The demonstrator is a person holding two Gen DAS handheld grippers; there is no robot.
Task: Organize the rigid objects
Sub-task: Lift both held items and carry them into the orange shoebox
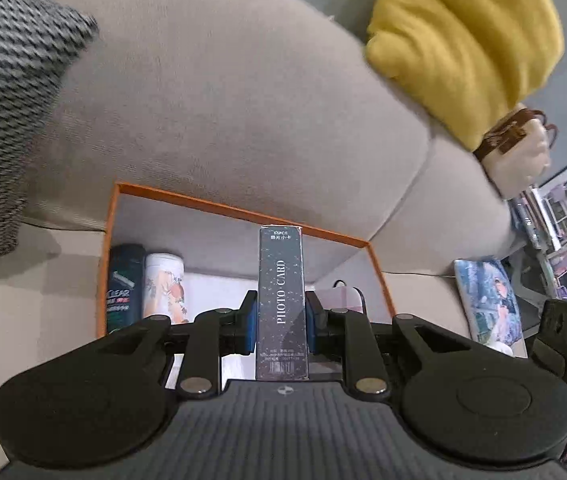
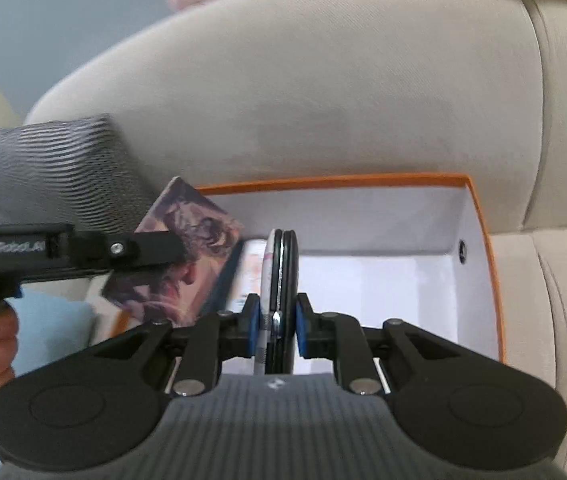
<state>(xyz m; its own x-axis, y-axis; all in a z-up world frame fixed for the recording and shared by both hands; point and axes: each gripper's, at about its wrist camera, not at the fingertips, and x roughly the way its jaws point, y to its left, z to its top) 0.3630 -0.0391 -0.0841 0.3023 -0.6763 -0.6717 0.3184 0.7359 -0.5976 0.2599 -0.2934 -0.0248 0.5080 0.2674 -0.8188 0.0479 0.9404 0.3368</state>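
Note:
My left gripper (image 1: 282,320) is shut on a dark box marked PHOTO CARD (image 1: 282,300), held upright above the orange-rimmed box (image 1: 239,210) on the sofa. Inside that box a dark Clear bottle (image 1: 123,288) and a white printed can (image 1: 163,286) stand at the left. My right gripper (image 2: 278,326) is shut on a thin round black-and-white compact (image 2: 281,300), edge-on over the same orange box (image 2: 479,216), whose white floor shows to the right. The left gripper's arm (image 2: 75,250) and its photo card box (image 2: 181,256) show at the left of the right wrist view.
The beige sofa back (image 1: 223,100) rises behind the box. A grey striped cushion (image 1: 7,100) is at the left, a yellow cushion (image 1: 471,40) at the right with a cream bag (image 1: 519,152). A printed flat item (image 1: 487,300) lies right of the box.

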